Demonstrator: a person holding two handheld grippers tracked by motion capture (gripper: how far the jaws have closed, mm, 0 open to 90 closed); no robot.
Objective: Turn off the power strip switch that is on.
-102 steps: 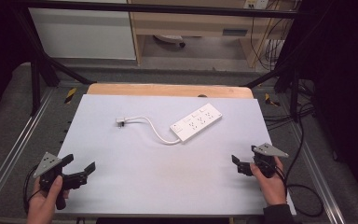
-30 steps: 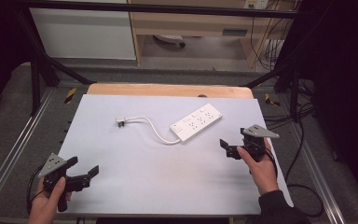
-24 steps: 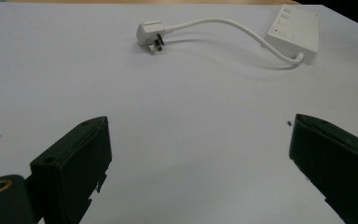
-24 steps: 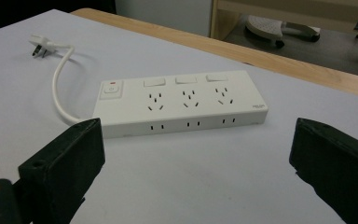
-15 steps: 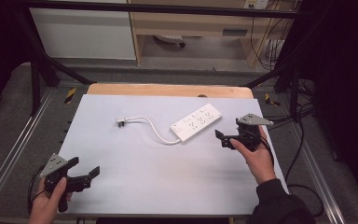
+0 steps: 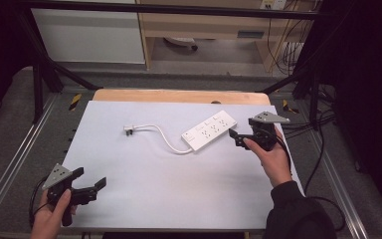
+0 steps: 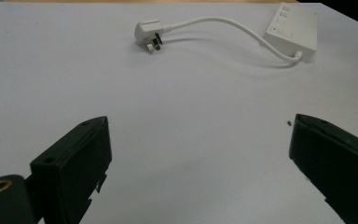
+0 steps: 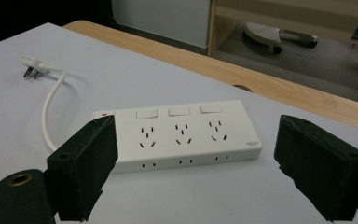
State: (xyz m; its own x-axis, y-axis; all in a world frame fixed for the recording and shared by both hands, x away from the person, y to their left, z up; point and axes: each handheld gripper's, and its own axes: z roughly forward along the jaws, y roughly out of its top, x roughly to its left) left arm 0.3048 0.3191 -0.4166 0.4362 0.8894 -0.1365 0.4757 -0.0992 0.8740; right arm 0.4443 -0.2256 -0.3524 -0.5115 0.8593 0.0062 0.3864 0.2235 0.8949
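A white power strip (image 6: 209,130) (image 8: 177,133) (image 7: 292,30) lies flat near the back right of the white table top (image 6: 179,189). Its white cord (image 6: 161,137) curves left to a plug (image 6: 129,130) (image 7: 148,32) (image 8: 29,68). My right gripper (image 6: 238,135) (image 8: 193,168) hovers open just to the right of the strip, its jaws wide and pointed at the strip's long side. My left gripper (image 6: 90,185) (image 7: 200,158) is open near the front left corner, nothing between its jaws.
A wooden strip (image 6: 179,96) runs along the table's far edge. Beyond it stand a white cabinet (image 6: 89,30) and a wooden shelf unit (image 6: 214,25). Black frame bars (image 6: 45,69) flank the table. Cables (image 6: 323,124) hang off the right side.
My right gripper has moved from the front right edge forward and left, up to the power strip. The left gripper has barely shifted.
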